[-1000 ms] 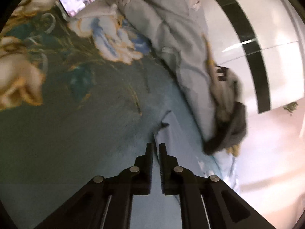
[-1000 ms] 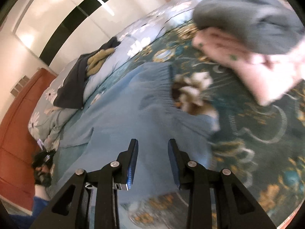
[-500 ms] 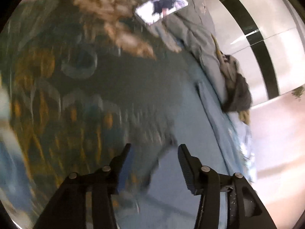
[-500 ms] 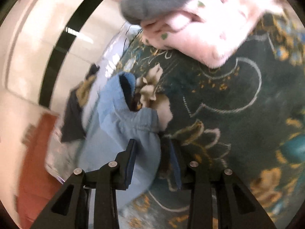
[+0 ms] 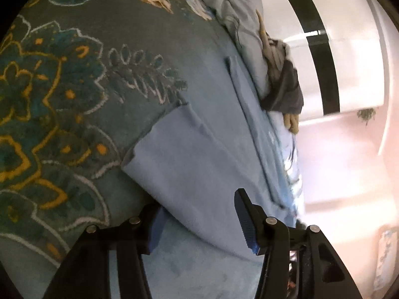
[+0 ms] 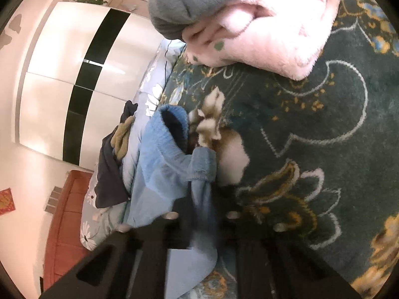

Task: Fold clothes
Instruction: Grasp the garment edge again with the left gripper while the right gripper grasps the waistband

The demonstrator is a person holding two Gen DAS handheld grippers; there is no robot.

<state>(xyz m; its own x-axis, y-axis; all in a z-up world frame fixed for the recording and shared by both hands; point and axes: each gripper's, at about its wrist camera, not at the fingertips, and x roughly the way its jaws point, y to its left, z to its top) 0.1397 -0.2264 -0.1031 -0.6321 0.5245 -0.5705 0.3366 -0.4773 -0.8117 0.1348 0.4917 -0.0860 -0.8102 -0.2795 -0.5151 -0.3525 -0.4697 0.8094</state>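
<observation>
While spread long and mostly flat across the dark green floral blanket (image 5: 62,87) of the bed, the light blue fleece garment (image 5: 199,154) not yet a finished fold: one flap doubled over the main panel in the left wrist view, its corner lying free on the pile; the elasticated end gathered and lifted in the right wrist view. Would fit either a fold being laid over or a piece being pulled straight for folding; cannot tell which from this moment.

Elsewhere, a pale pink plush piece (image 6: 274,25) with a grey fleece piece (image 6: 179,5) on top of it, bundled at the far edge of the blanket; whether neatly folded, cannot tell. A dark navy and mustard heap of clothes (image 5: 286,92) crumpled on the pale flowered bedding beyond, apparently work left over.

Left tool (image 5: 197,214): spread wide, low over the doubled flap, one finger on each side of the flap's lower edge, gripping nothing; contact with the cloth not clear.

Right tool (image 6: 202,214): blurred, but drawn in close on the bunched end of the light blue fleece garment, cloth necked tight and running down between the two fingers, judged pinched and raised off the blanket.
</observation>
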